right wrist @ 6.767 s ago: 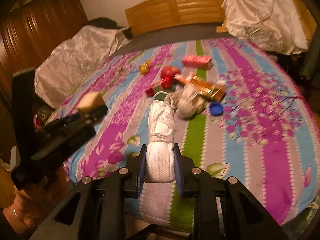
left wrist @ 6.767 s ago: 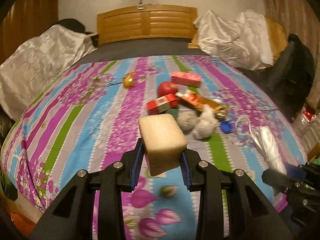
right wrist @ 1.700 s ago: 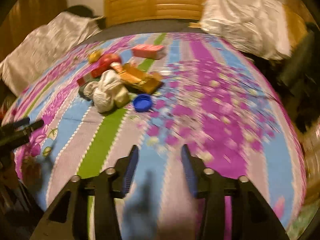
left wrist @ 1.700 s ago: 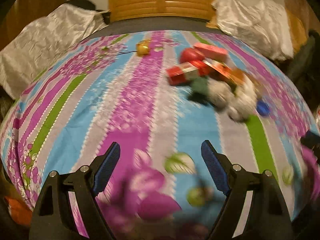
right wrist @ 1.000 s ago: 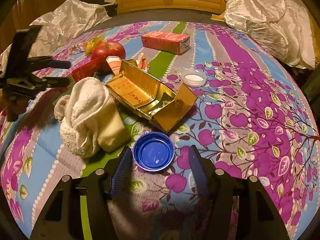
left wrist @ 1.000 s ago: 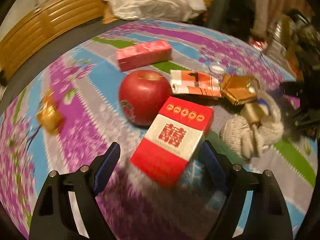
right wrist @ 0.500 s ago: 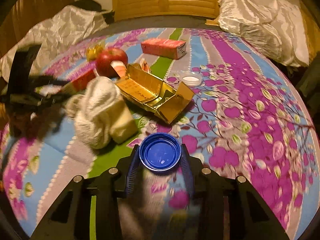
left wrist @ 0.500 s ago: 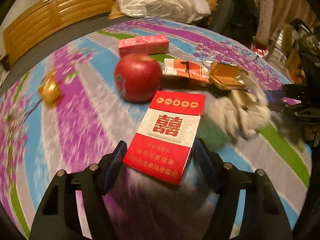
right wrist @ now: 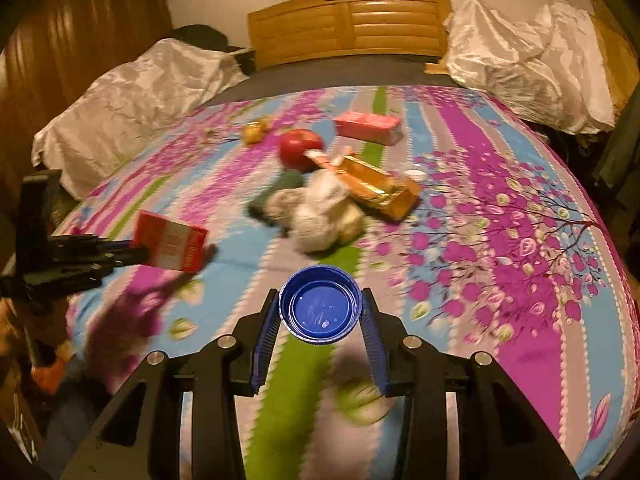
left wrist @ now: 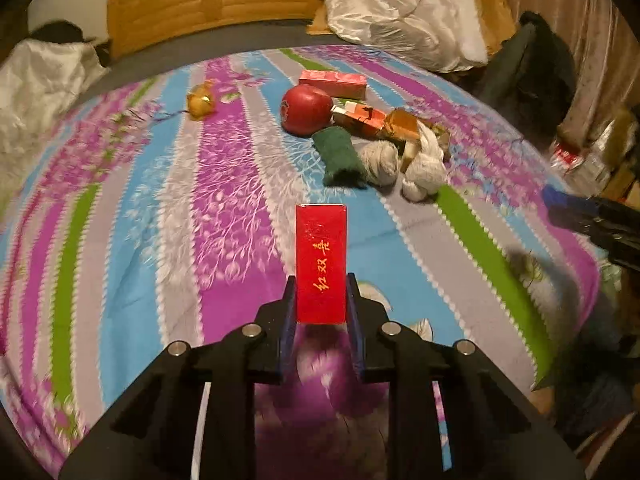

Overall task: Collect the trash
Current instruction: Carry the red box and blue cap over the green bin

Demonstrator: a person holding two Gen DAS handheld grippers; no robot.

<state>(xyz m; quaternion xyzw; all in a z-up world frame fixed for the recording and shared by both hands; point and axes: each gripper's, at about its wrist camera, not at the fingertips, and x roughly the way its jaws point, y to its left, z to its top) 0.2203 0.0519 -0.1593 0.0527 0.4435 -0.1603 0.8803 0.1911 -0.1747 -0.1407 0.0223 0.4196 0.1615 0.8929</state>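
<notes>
1. Left wrist view: the left gripper (left wrist: pixel 321 300) sits at lower centre, its blue-padded fingers clamped on the narrow sides of a red cigarette pack (left wrist: pixel 321 264) with gold lettering, held on edge above the striped floral bedspread (left wrist: pixel 160 200). Beyond it, upper centre, lies a cluster: a red apple (left wrist: pixel 306 110), a pink carton (left wrist: pixel 333 83) just behind it, a dark green scouring pad (left wrist: pixel 339 158), a bundle of white cloth (left wrist: pixel 404 164), and crumpled orange and gold packaging (left wrist: pixel 376 120). A small gold wrapper (left wrist: pixel 201 101) lies apart, upper left. The other gripper's dark fingers enter at the right edge.

2. Right wrist view: the right gripper (right wrist: pixel 321 320), lower centre, is closed on a blue bottle cap (right wrist: pixel 321 305), open side facing the camera. At left, the left gripper (right wrist: pixel 136 256) carries the red cigarette pack (right wrist: pixel 172 246) over the bedspread (right wrist: pixel 500 220). The same cluster lies in mid-frame, partly blurred, with the wooden headboard (right wrist: pixel 348 26) at top.
</notes>
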